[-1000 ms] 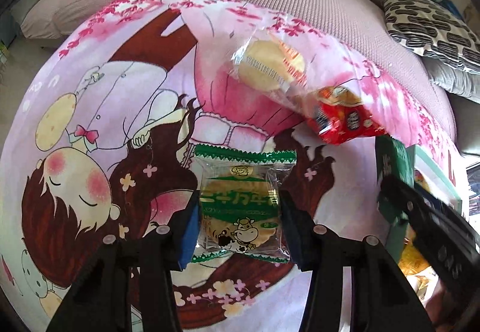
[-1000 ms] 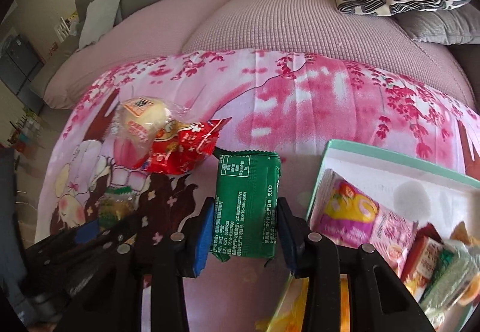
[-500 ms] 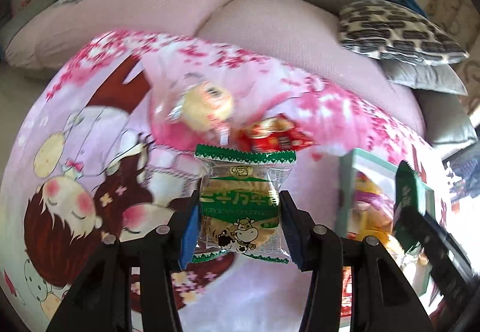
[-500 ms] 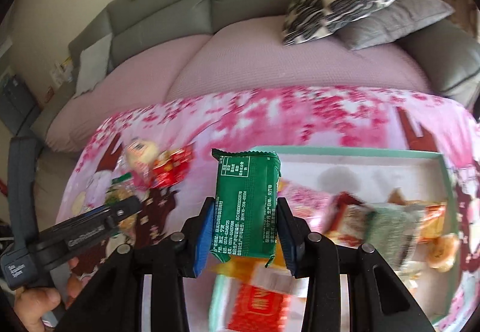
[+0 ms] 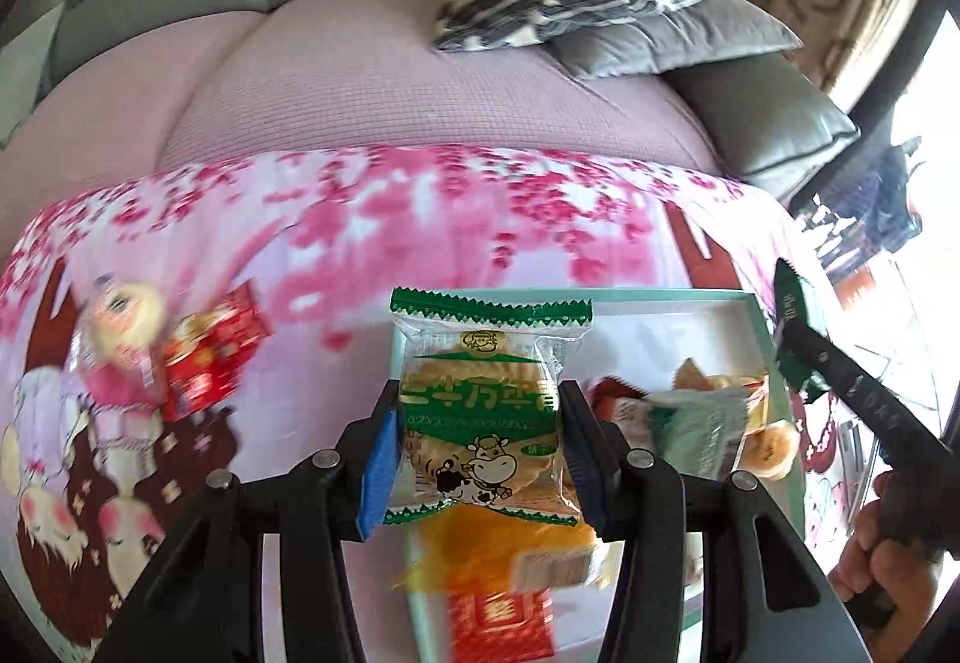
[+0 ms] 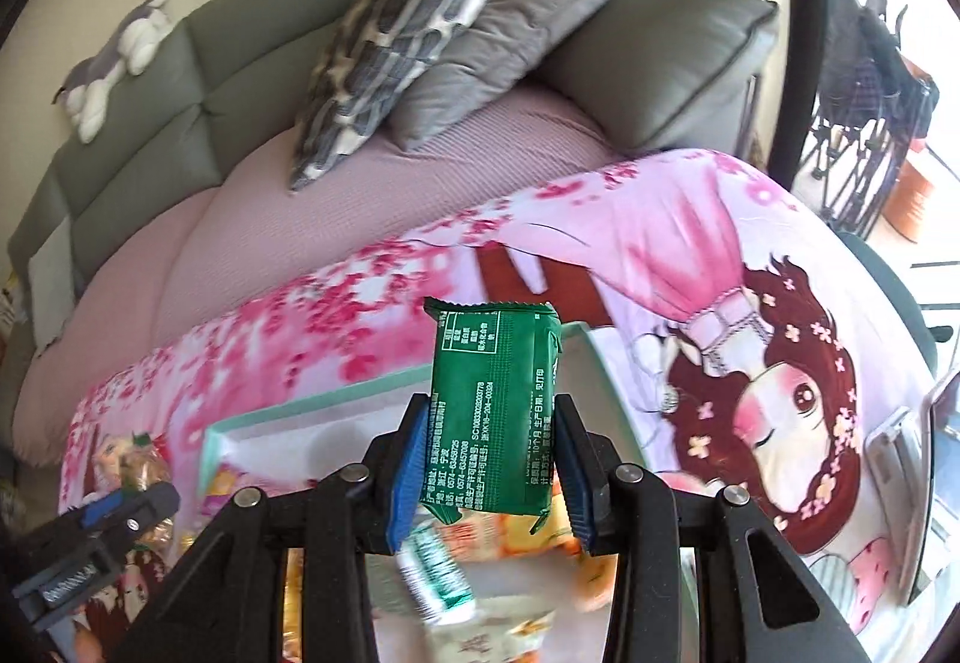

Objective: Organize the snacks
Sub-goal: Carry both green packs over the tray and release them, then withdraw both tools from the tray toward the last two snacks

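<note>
Left wrist view shows our left claw (image 5: 480,459) clamped on a clear biscuit packet (image 5: 483,411) with green zigzag ends and a cartoon cow, its blue pads pressing the packet's two sides so that it stands upright between them. Directly behind and below that claw lies a shallow box (image 5: 759,321) with a mint-green rim, and under the packet we see blurred wrappers in it: an orange one (image 5: 480,549), a red one (image 5: 501,627) nearer the claw's base, and pale ones to the claw's right. Off to the claw's left, on the pink cartoon-print cloth (image 5: 420,219) that covers the table, sit a red packet (image 5: 210,357) and a clear-wrapped round bun (image 5: 120,315), touching each other. At the far right of this view a hand (image 5: 888,561) holds the other tool, whose tip carries a dark green edge. In the right wrist view our right claw (image 6: 492,459) grips a green foil packet (image 6: 495,411), printed back toward the camera, pinched firmly at its sides and held upright. Beneath and behind this claw is the same box (image 6: 312,402), its green rim running away to the left, with smeared wrappers inside; what they are we cannot make out through the blur. The left tool (image 6: 90,543) shows low at this claw's left. Beyond the table, past both claws, stands a grey sofa (image 6: 150,111) with a pink seat cover, a patterned cushion (image 6: 408,21) and a grey one leaning on it.
</note>
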Demonstrator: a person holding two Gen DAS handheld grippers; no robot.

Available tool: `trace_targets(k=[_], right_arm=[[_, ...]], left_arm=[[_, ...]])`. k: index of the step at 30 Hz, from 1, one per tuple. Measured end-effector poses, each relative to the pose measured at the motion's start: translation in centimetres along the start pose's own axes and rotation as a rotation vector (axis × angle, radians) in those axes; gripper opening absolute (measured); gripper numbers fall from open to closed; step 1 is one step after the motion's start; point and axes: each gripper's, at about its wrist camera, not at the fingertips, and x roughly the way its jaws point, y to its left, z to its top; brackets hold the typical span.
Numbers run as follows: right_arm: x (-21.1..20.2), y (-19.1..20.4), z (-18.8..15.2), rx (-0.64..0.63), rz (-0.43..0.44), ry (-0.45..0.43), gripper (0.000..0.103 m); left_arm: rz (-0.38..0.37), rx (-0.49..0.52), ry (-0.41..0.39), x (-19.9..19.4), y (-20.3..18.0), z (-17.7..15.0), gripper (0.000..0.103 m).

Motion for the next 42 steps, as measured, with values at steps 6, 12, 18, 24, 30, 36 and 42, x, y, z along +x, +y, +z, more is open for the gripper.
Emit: trace_targets(k=[6, 12, 18, 24, 30, 36, 42], right_arm=[[3.1, -2.4, 0.2, 0.038, -0.012, 0.067, 0.042], [4.0, -2.6, -0.2, 0.015, -0.02, 0.081, 0.042], [4.3, -2.8, -0.4, 0.02, -0.026, 0.106, 0.043], [4.2, -2.7, -0.4, 0.011, -0.035, 0.124, 0.062], [3.1, -2.1, -0.5, -0.013, -0.049, 0.125, 0.084], [1.6, -1.2, -0.6, -0.026, -0.042, 0.124, 0.094], [0.5, -0.7, -0.8, -0.041, -0.044, 0.115, 0.102]], left_arm=[[-0.002, 0.065, 0.095, 4.3, -3.6, 1.9, 0.051], [0.016, 0.09, 0.163, 7.5, -4.8, 2.1, 0.051], [0.023, 0.094, 0.168, 7.8, -5.3, 2.1, 0.061], [0.023, 0.088, 0.148, 6.7, -5.2, 1.8, 0.076], [0.032, 0.05, 0.08, 4.0, -3.9, 1.1, 0.087], [0.106, 0.033, -0.008, 1.5, -2.1, 0.1, 0.087], [0.118, -0.021, -0.059, -0.1, 0.0, -1.1, 0.093]])
